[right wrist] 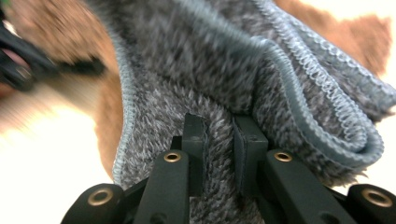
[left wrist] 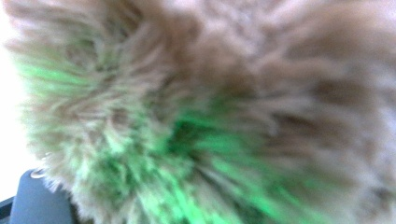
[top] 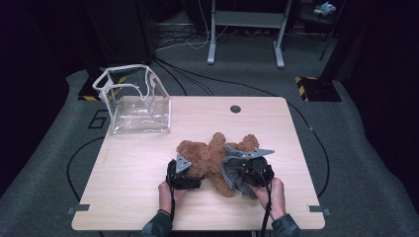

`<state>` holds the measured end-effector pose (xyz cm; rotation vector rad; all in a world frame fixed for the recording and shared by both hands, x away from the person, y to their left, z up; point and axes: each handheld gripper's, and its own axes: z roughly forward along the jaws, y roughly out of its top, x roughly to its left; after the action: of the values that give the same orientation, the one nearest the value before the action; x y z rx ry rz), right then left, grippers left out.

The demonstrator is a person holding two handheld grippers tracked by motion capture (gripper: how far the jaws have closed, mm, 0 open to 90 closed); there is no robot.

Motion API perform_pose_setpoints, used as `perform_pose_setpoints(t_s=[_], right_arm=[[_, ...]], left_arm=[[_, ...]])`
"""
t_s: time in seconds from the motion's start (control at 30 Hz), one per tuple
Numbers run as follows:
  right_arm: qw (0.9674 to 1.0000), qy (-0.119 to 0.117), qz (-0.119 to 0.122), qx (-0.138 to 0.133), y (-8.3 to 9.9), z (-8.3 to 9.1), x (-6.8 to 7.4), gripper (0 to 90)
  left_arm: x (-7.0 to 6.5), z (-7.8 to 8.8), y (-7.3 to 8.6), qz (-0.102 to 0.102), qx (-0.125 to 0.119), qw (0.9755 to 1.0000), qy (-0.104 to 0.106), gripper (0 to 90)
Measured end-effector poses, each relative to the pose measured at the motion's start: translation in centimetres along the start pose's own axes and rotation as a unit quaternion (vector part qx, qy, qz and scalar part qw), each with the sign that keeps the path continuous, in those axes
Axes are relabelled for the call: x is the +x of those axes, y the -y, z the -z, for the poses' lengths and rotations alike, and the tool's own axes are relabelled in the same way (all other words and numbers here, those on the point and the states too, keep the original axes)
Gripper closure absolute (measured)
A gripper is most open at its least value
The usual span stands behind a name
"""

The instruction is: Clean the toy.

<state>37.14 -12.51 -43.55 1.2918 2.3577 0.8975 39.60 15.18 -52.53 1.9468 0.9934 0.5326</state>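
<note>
Your right hand-held gripper (right wrist: 218, 140) is clenched on a fold of the grey cloth (right wrist: 243, 70), pads pinching its fuzzy pile; that cloth lies over the brown teddy bear (top: 210, 153) just below desk (top: 138, 163) centre. Your left hand-held gripper (top: 182, 173) sits at the bear's 8 o'clock, pressed into the fur (left wrist: 210, 93); its jaws stand wide, though whether they grip it cannot be told. The clear bag (top: 133, 101) stands at 10 o'clock. No readable writing anywhere.
</note>
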Motion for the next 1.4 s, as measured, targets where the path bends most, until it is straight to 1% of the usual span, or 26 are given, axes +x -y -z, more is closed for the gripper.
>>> perform_pose_setpoints(t_s=[0.1,0.17,0.23,0.27,0.33,0.37,0.43,0.5,0.53,0.57,0.63,0.7,0.73,0.77,0.83,0.9,0.97,1.07,1.13,1.17,1.2,1.23,1.27,1.33,1.37,1.4], right_arm=[[0.9997,0.018,-0.012,0.014,1.8,0.1,-1.4,77.6],[0.9992,0.019,-0.026,0.023,3.0,0.0,-2.1,77.7],[0.9990,0.011,-0.039,0.017,3.8,0.2,-2.9,77.6],[0.9985,0.007,-0.053,0.016,3.8,0.6,-3.1,77.5],[0.9987,0.018,-0.048,0.004,3.5,1.3,-3.6,77.4],[0.9984,0.022,-0.052,-0.003,3.2,1.6,-3.9,77.3],[0.9970,0.034,-0.061,-0.035,2.3,2.4,-4.9,77.3],[0.9958,0.038,-0.065,-0.053,1.3,2.5,-5.8,77.2],[0.9952,0.036,-0.073,-0.054,0.6,2.4,-6.2,77.2],[0.9951,0.037,-0.068,-0.061,-0.3,2.2,-6.7,77.2],[0.9955,0.040,-0.060,-0.062,-1.9,1.5,-7.1,77.0],[0.9959,0.033,-0.056,-0.063,-3.1,0.8,-7.1,76.6],[0.9965,0.028,-0.044,-0.065,-3.9,0.0,-7.2,76.4],[0.9966,0.023,-0.047,-0.063,-4.3,-0.4,-7.2,76.4],[0.9980,0.007,-0.038,-0.051,-5.1,-1.9,-7.2,76.2],[0.9991,0.007,-0.029,-0.029,-5.6,-3.4,-7.0,76.3],[0.9994,0.011,-0.027,-0.015,-5.8,-4.5,-6.9,76.5],[0.9990,0.035,-0.027,0.005,-5.9,-5.5,-7.2,77.3],[0.9978,0.054,-0.029,0.023,-5.7,-6.2,-7.5,77.9],[0.9972,0.061,-0.032,0.029,-5.5,-6.5,-7.7,78.2],[0.9964,0.064,-0.042,0.036,-5.3,-6.8,-7.9,78.3],[0.9960,0.069,-0.045,0.035,-5.1,-7.0,-8.2,78.5],[0.9951,0.072,-0.056,0.038,-5.0,-7.1,-8.4,78.5],[0.9930,0.095,-0.059,0.037,-5.1,-7.2,-9.1,78.6],[0.9910,0.107,-0.067,0.044,-5.1,-7.1,-9.6,78.7],[0.9894,0.118,-0.068,0.049,-5.1,-7.1,-10.0,78.7]], left_arm=[[0.0,0.0,0.0,0.001,0.000,1.0000,0.000,14.3],[0.0,0.0,0.0,0.003,0.000,1.0000,0.001,14.2],[0.0,0.0,0.0,0.002,0.003,1.0000,0.004,14.2],[0.0,0.0,0.0,0.002,0.001,1.0000,0.002,14.1],[0.0,0.0,0.0,0.002,0.003,1.0000,0.004,14.1],[0.0,0.0,0.0,0.002,0.004,1.0000,0.003,14.0],[0.0,-0.1,0.0,0.002,0.001,1.0000,0.000,13.8],[0.0,-0.1,0.0,0.003,0.001,1.0000,0.000,13.7],[0.0,-0.1,0.0,0.001,0.003,1.0000,0.001,13.6],[0.0,-0.1,0.0,-0.001,0.003,1.0000,0.001,13.6],[0.0,-0.1,0.0,0.000,0.003,1.0000,0.001,13.6],[0.0,-0.1,0.0,-0.001,0.003,1.0000,0.000,13.5],[0.0,-0.1,0.0,-0.003,0.003,1.0000,0.000,13.5],[0.0,-0.1,0.0,-0.003,0.004,1.0000,-0.001,13.4],[0.0,-0.1,0.0,-0.004,0.004,1.0000,-0.001,13.4],[0.0,-0.1,0.0,-0.003,0.004,1.0000,-0.001,13.3],[0.0,0.0,0.0,-0.004,0.005,1.0000,-0.001,13.3],[0.0,0.0,-0.1,-0.006,0.008,1.0000,0.000,13.3],[0.0,0.0,-0.1,-0.006,0.007,1.0000,0.000,13.3],[0.0,0.0,-0.1,-0.006,0.007,1.0000,0.000,13.3],[0.0,0.0,-0.1,-0.006,0.008,1.0000,0.000,13.3],[0.0,0.0,-0.1,-0.006,0.008,1.0000,0.000,13.3],[0.0,0.0,-0.1,-0.006,0.008,0.9999,0.000,13.3],[0.0,0.0,-0.1,-0.007,0.008,0.9999,-0.001,13.3],[0.0,0.0,0.0,-0.006,0.006,1.0000,-0.002,13.3],[0.0,0.0,-0.1,-0.008,0.009,0.9999,-0.001,13.3]])
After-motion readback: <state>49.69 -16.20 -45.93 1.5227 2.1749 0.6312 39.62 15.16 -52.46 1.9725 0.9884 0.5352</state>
